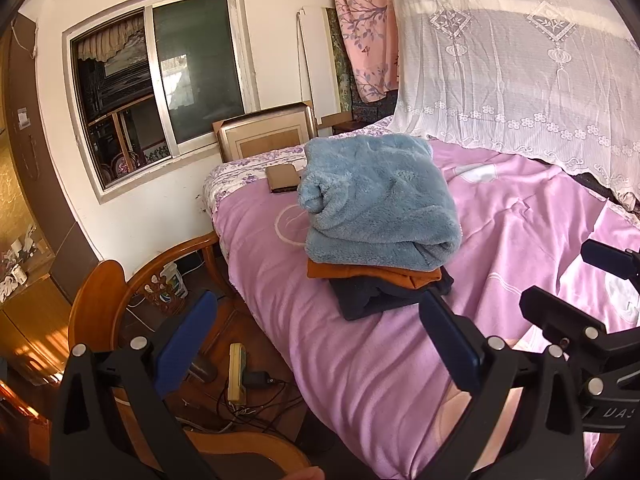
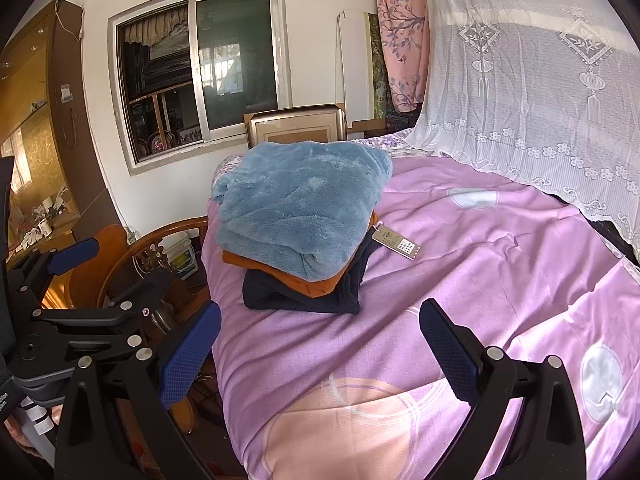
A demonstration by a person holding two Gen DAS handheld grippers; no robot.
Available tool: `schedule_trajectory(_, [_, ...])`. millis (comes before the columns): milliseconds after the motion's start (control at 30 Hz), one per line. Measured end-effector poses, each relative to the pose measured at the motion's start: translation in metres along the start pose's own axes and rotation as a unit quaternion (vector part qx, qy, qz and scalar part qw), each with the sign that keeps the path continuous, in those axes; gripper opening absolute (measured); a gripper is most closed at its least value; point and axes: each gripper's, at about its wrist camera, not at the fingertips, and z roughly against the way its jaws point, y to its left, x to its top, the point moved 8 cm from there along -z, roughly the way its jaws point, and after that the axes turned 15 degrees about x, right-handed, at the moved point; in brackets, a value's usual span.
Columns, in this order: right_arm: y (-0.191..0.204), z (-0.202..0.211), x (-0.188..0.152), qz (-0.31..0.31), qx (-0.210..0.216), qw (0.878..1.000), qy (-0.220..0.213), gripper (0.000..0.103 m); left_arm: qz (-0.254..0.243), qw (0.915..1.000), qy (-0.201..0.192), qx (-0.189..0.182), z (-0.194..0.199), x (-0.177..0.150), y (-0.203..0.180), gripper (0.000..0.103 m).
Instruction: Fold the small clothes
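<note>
A stack of three folded garments lies on the pink bedspread [image 1: 360,360] [image 2: 480,280]. A fluffy light-blue garment [image 1: 376,200] [image 2: 300,208] is on top, an orange one [image 1: 376,274] [image 2: 312,286] under it, and a dark navy one [image 1: 376,298] [image 2: 300,298] at the bottom. A paper tag [image 2: 396,242] sticks out at the stack's right side. My left gripper [image 1: 316,324] is open and empty, short of the stack, over the bed's left edge. My right gripper [image 2: 320,336] is open and empty above the bedspread, just in front of the stack.
A wooden chair [image 1: 120,288] [image 2: 132,264] stands left of the bed, with cables and a power strip [image 1: 236,372] on the floor. A brown flat case [image 1: 284,178] lies behind the stack. A lace curtain [image 1: 520,60] [image 2: 540,80] hangs at right; a picture frame [image 1: 266,132] leans under the window.
</note>
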Motion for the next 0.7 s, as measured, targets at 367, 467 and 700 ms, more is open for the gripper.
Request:
schedule_trajectory(367, [0.0, -0.0004, 0.0001, 0.0, -0.001, 1.0, 0.0, 0.1, 0.0, 1.0, 0.0, 0.001, 0.0008, -0.0008, -0.0005, 0.099])
schedule_trajectory(467, [0.0, -0.0003, 0.0, -0.001, -0.001, 1.0, 0.0, 0.1, -0.001, 1.0, 0.001, 0.001, 0.0, -0.0017, -0.0015, 0.099])
schedule_trajectory(700, [0.0002, -0.0005, 0.0001, -0.001, -0.001, 1.0, 0.0, 0.1, -0.001, 1.0, 0.001, 0.001, -0.0006, -0.0017, -0.0018, 0.099])
